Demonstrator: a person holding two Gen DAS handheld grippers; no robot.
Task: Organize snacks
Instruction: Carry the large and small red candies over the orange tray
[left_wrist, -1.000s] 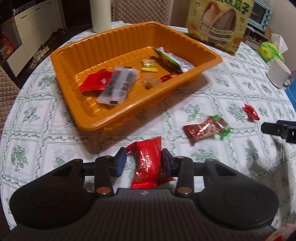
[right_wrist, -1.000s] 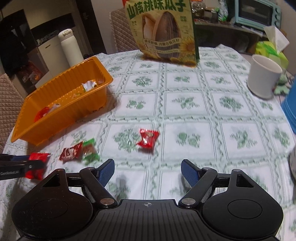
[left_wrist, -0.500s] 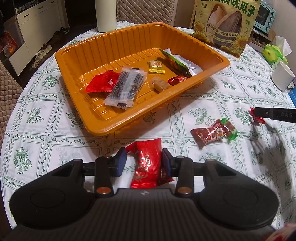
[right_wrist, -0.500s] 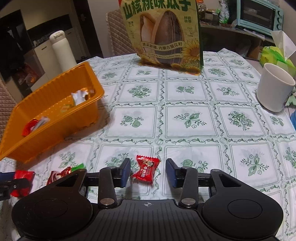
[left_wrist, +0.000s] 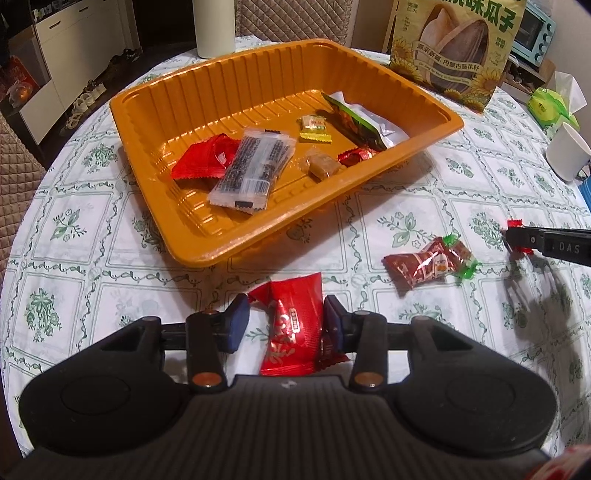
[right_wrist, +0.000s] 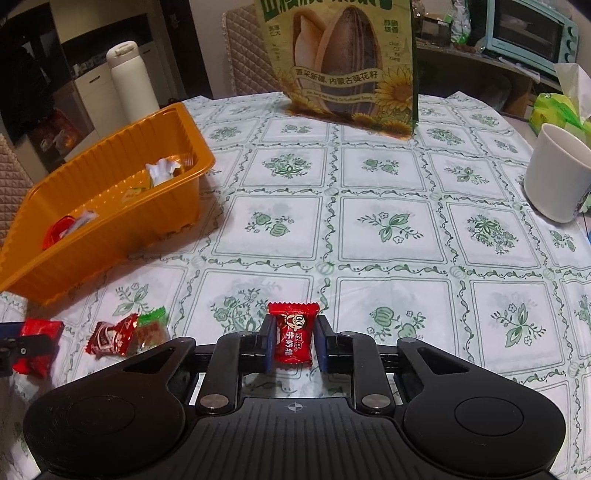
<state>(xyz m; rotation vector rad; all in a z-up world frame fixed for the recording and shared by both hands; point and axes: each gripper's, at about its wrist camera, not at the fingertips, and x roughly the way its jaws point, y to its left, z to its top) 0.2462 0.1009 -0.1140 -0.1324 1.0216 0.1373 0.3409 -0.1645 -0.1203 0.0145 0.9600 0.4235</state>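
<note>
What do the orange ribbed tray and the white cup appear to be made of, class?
Orange ribbed tray: thin moulded plastic, glossy; ribbed walls catch highlights. White cup: matte, smooth, possibly ceramic or paper; the look leaves it open.

Warm indoor light | soft shadows | tray (left_wrist: 417, 146) glare | fisheye edges, possibly slightly blurred

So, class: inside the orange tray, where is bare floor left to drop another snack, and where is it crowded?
The orange tray has bare floor along its back wall, on the flask side, behind the red packet. It is crowded from that packet across the clear black-seed bar to the green-edged pouch.
</note>
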